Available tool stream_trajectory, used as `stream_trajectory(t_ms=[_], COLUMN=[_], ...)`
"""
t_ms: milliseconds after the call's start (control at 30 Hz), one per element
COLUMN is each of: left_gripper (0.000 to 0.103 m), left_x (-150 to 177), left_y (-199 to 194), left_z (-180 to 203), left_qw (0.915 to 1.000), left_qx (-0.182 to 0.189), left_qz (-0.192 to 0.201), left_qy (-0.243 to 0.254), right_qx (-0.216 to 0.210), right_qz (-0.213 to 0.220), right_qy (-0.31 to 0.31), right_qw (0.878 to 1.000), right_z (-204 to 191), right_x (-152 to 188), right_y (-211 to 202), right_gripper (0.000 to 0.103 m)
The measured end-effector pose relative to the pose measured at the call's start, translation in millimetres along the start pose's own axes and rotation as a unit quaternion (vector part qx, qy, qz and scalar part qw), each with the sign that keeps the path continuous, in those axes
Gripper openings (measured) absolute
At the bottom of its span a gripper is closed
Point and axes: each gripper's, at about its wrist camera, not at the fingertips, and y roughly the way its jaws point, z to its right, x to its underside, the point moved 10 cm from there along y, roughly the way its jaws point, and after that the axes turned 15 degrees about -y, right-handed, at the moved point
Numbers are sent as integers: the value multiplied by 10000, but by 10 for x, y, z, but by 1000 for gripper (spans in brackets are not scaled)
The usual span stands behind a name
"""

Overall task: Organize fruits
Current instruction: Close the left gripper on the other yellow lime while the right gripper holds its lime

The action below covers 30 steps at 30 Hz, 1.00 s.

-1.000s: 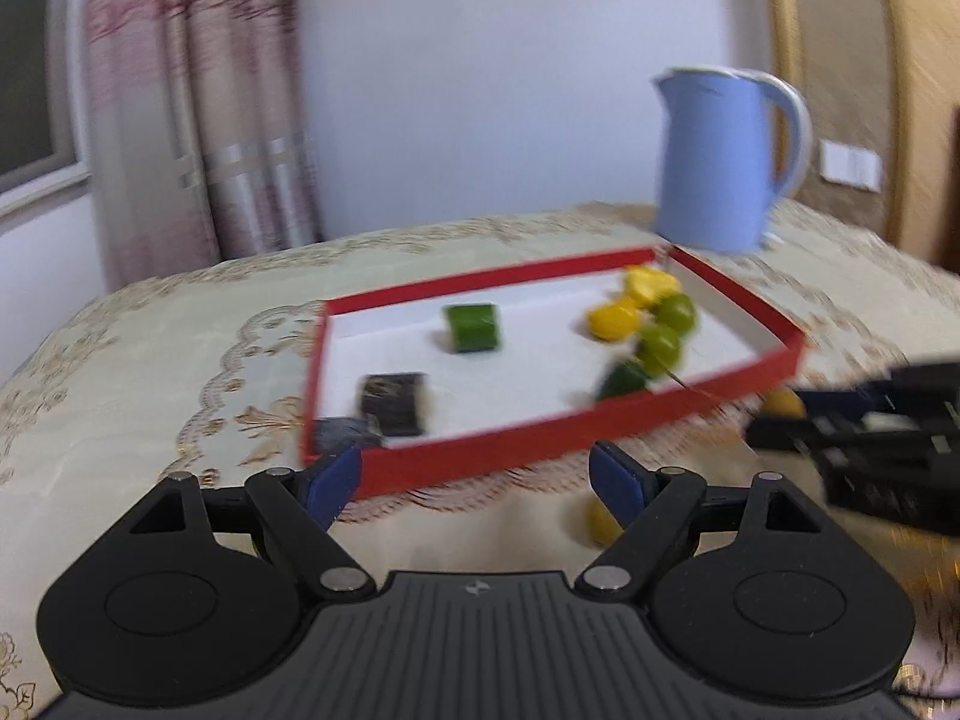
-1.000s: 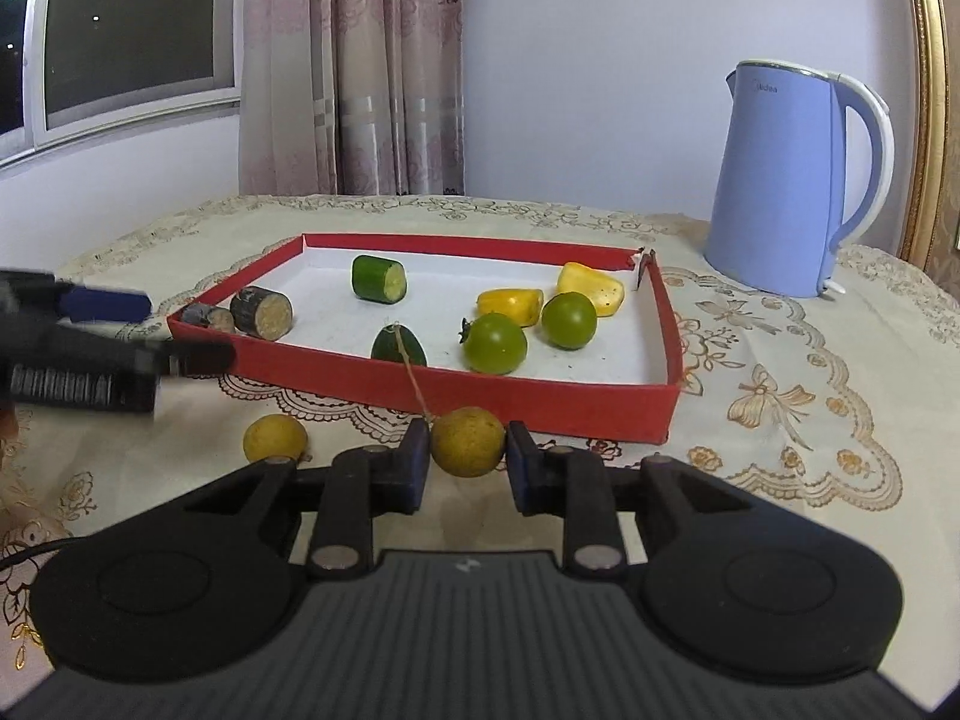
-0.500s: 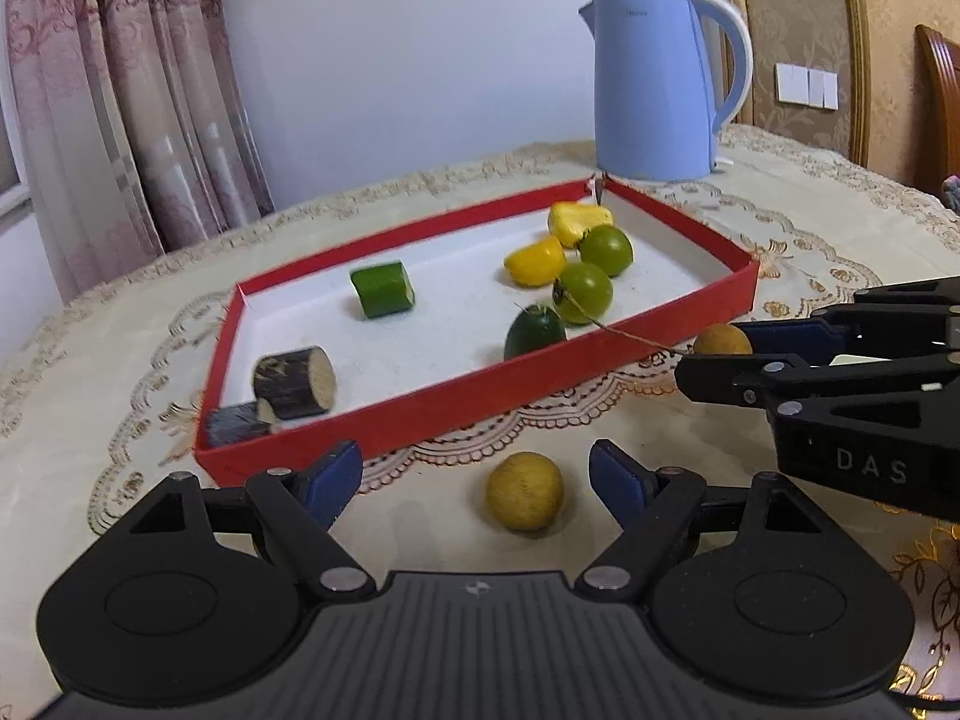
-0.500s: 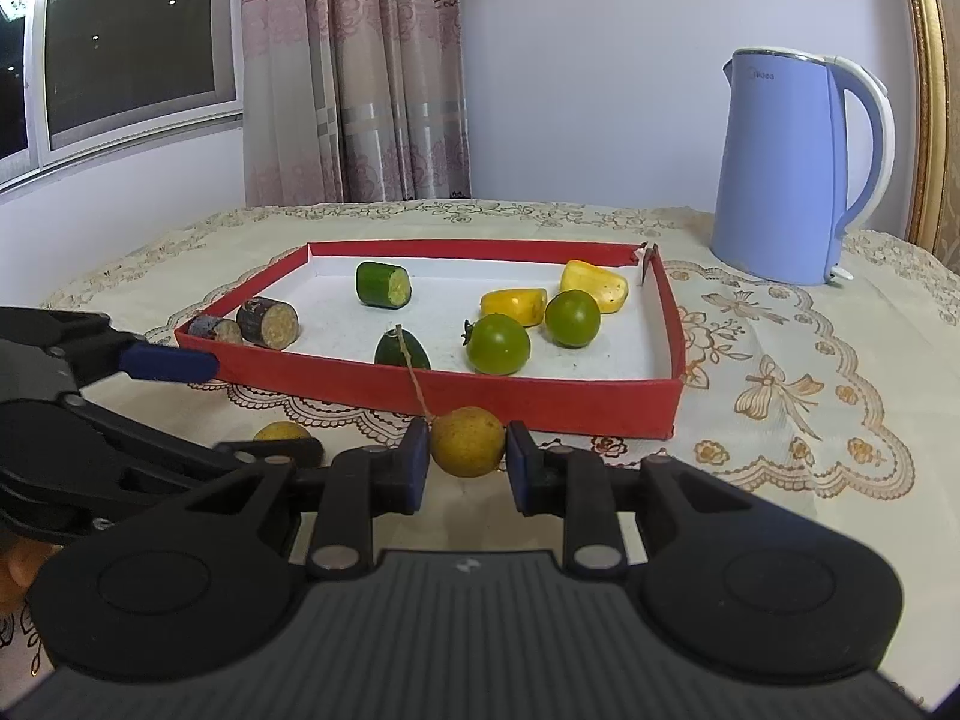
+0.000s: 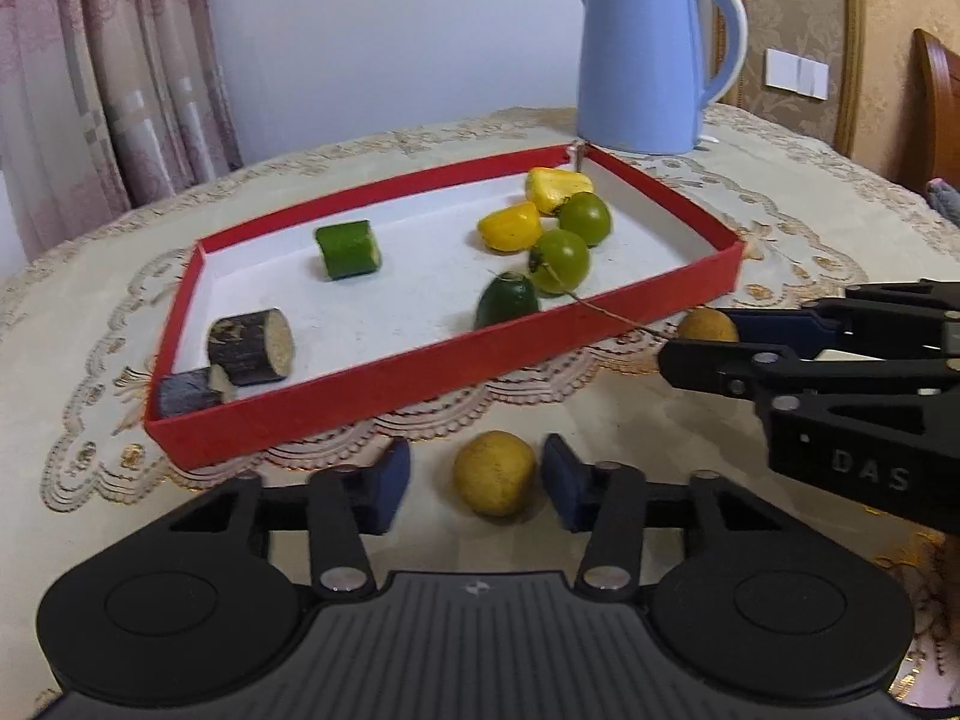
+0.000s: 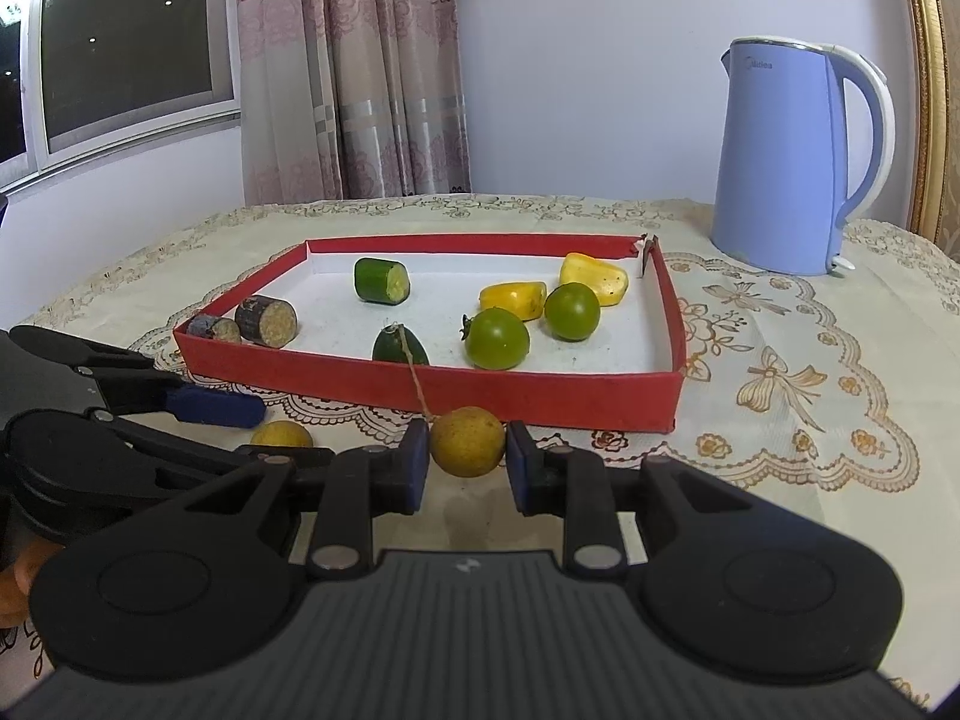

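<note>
A yellow fruit (image 5: 493, 473) lies on the counter (image 5: 780, 192) before the red tray (image 5: 372, 414); the left gripper (image 5: 474, 483) is closing around it, not yet touching. The right gripper (image 6: 467, 465) pinches a second yellow fruit (image 6: 467, 441). Next, probably: lift both into the tray.

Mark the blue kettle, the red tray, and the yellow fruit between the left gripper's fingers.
blue kettle (image 5: 636, 66): left wrist view, middle of its body.
red tray (image 5: 372, 387): left wrist view, near outer wall.
yellow fruit (image 5: 493, 473): left wrist view, its centre.
</note>
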Motion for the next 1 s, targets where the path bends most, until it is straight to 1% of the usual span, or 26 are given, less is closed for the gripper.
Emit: stream_trajectory(t_ms=[33,67,200,333,400,500,567,733,900,1000], left_gripper=[31,27,27,27,27,27,27,27,28,28], left_x=[6,10,14,-20,-54,-105,-132,-174,-213,-234], left_y=[-8,-14,-32,-53,-74,-104,-118,-145,-174,-186], left_z=[13,25,31,-42,-112,-257,-368,-603,-725,-765], left_qw=[10000,9999,10000,9998,9994,9978,9964,9925,9895,9886], left_qx=[66,88,27,-74,-188,-494,-633,-892,-1115,-1176], left_qz=[-30,-38,7,34,91,192,225,262,340,363], left_qy=[-27,-30,-18,-159,-258,-388,-523,-794,-851,-867], right_qx=[-3,-3,-8,-1,3,2,0,-5,-2,-5], right_qz=[-1,-3,-7,7,19,19,21,19,22,22], right_qy=[6,13,29,31,34,38,36,38,40,38], right_qw=[10000,10000,10000,10000,10000,10000,10000,10000,10000,10000], right_z=[0,-1,2,4,6,8,9,7,8,9], right_x=[0,-1,3,3,4,4,3,3,1,1], right_y=[2,5,8,3,-3,-4,-4,-3,-4,-5], right_gripper=[26,26,26,26,26,26,26,26,26,26])
